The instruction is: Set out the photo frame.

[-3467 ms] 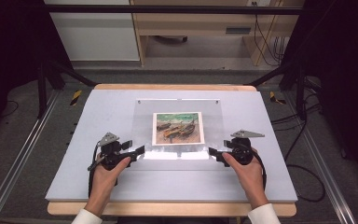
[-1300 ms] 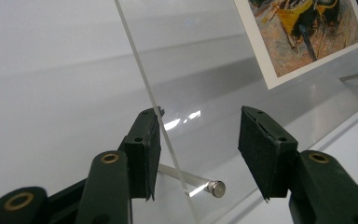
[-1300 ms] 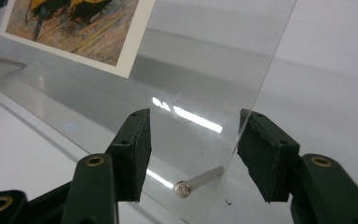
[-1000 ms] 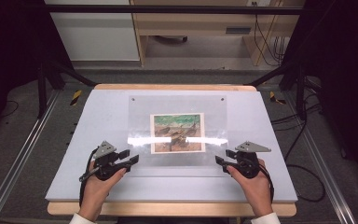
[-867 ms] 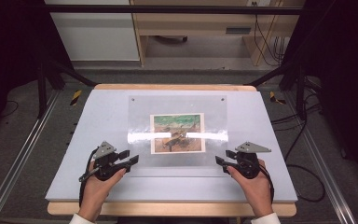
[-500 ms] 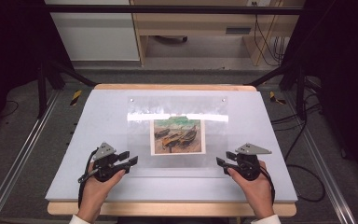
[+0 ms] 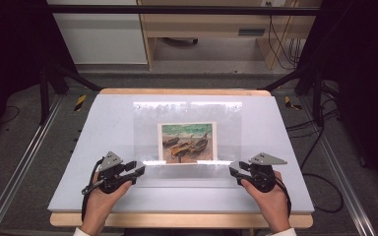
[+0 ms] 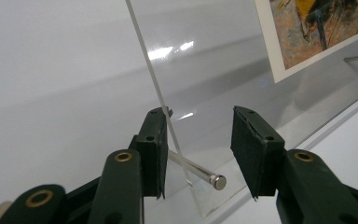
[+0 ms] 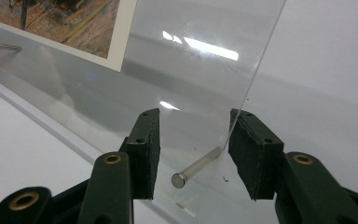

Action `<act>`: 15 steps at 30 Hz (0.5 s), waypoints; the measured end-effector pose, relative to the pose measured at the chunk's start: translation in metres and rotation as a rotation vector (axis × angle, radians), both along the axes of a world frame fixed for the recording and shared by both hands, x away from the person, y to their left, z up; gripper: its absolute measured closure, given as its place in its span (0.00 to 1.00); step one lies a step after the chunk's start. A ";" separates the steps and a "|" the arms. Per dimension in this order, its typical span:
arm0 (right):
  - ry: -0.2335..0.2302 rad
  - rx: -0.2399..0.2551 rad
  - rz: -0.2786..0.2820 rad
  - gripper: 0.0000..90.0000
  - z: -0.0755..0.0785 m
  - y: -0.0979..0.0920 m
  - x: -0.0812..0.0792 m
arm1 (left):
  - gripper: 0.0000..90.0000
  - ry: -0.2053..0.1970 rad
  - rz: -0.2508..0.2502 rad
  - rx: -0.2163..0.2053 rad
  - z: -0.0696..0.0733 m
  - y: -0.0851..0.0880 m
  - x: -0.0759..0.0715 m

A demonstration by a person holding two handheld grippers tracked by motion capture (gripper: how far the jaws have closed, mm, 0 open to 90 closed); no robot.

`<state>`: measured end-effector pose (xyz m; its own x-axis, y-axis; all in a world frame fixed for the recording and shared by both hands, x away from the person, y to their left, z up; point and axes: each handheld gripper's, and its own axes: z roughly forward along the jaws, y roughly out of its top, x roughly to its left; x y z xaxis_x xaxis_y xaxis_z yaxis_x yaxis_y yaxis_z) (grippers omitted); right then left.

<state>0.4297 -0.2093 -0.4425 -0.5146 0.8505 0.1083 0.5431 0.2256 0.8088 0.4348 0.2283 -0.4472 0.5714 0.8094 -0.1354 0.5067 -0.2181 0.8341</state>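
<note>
A clear acrylic picture frame (image 7: 187, 142) is being handled on a pale tabletop (image 7: 103, 123), with a print of beached boats (image 7: 187, 141) sandwiched in its middle. The left gripper (image 7: 137, 169) is being held at the frame's near left corner, the right gripper (image 7: 235, 172) at its near right corner.

In the left gripper view, the jaws have just been closing around a metal standoff pin (image 8: 200, 171) and the upright sheet edge; one pad (image 8: 153, 154) seems to be touching the sheet, the other is standing clear. In the right gripper view, a matching pin (image 9: 196, 168) is lying between jaws that have likewise been closing, not yet pinching.

For a clean grip, both pins should be centred between the pads, and both sides squeezed evenly, so the sheets are not being twisted or the print shifted.
</note>
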 end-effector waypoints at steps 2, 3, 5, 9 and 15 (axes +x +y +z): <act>-0.002 -0.002 0.000 0.61 0.000 0.000 -0.001 | 0.63 -0.001 -0.001 0.004 0.000 0.000 -0.001; -0.003 -0.005 0.002 0.61 0.000 0.000 -0.001 | 0.63 -0.001 -0.001 0.004 0.000 0.000 -0.001; -0.006 -0.007 0.003 0.61 0.000 0.000 -0.001 | 0.63 -0.003 0.000 0.003 0.000 0.000 -0.001; -0.001 -0.009 -0.002 0.62 0.000 0.000 -0.002 | 0.64 -0.003 -0.001 0.008 0.000 0.000 -0.002; -0.005 -0.014 0.000 0.63 -0.001 0.000 -0.003 | 0.64 -0.003 -0.001 0.016 0.000 0.000 -0.003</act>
